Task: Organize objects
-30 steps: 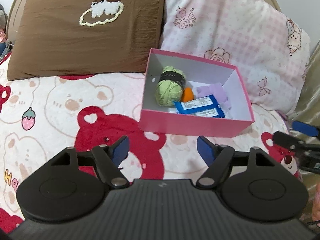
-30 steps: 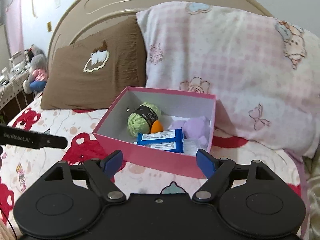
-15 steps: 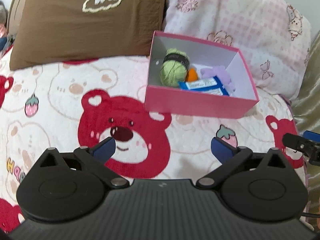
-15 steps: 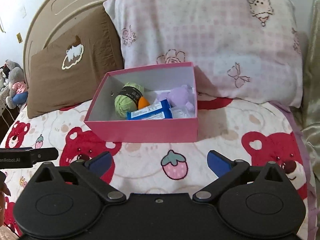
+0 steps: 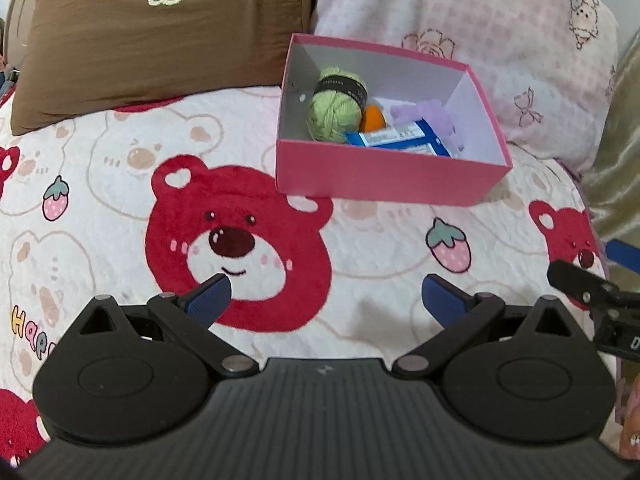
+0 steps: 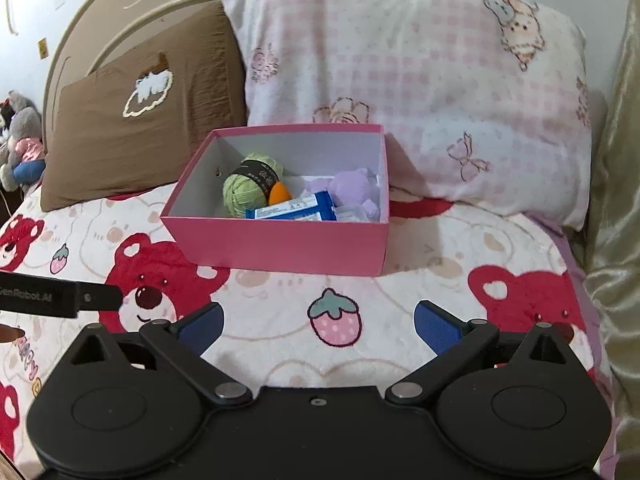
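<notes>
A pink box (image 5: 384, 178) (image 6: 280, 246) sits on the bear-print blanket near the pillows. Inside lie a green yarn ball (image 5: 334, 110) (image 6: 246, 190), a small orange thing (image 5: 373, 119) (image 6: 279, 193), a blue packet (image 5: 400, 140) (image 6: 294, 210) and a purple plush toy (image 5: 426, 114) (image 6: 354, 188). My left gripper (image 5: 326, 298) hangs open over the blanket, well short of the box, nothing between its blue pads. My right gripper (image 6: 318, 322) is open too, also nearer than the box and empty. Each gripper's tip shows at the edge of the other's view.
A brown pillow (image 5: 160, 36) (image 6: 136, 128) and a pink checked pillow (image 5: 480, 36) (image 6: 408, 80) lean on the headboard (image 6: 120, 4) behind the box. Plush toys (image 6: 22, 140) sit at far left. A golden cover (image 6: 616, 200) runs along the right side.
Both grippers' jaws spread wider and both pulled back from the box, which now looks smaller and farther away. More blanket lies between the fingers and the box.
</notes>
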{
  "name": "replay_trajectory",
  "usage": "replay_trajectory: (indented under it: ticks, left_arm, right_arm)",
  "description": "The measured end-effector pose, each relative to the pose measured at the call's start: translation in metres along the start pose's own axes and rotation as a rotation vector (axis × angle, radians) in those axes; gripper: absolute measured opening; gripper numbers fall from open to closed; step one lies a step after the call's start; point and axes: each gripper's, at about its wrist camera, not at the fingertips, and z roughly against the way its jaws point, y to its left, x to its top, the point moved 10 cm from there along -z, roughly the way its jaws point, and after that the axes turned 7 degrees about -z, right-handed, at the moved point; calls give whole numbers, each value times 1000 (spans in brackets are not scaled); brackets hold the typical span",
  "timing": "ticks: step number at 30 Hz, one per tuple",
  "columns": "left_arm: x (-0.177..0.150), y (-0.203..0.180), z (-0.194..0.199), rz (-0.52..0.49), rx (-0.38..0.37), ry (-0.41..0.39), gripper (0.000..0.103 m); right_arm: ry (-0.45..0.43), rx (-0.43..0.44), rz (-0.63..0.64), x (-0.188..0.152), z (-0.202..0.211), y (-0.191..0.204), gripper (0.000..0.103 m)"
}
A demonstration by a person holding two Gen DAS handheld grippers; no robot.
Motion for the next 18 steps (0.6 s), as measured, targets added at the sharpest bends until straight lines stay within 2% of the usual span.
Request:
replay_trajectory:
  ticks: [3, 6, 12, 15, 18]
  left_arm:
    - [3, 1, 1, -9, 30, -12, 103]
    - [4, 7, -1, 10, 44, -22, 103]
    - [-3, 18, -11, 76, 51, 36, 103]
    - [-3, 17, -10, 64, 52, 34, 103]
    - [-2, 11, -9, 48, 47, 35, 103]
  right_arm:
    - [-15, -13, 16, 0, -1, 0, 103]
    - [-29, 10, 57, -1, 1, 7, 103]
    - [-43, 52, 69, -3, 5, 16, 103]
    - [-76, 55, 77, -2, 8, 18, 103]
    - [-72, 67, 75, -3, 8, 20, 103]
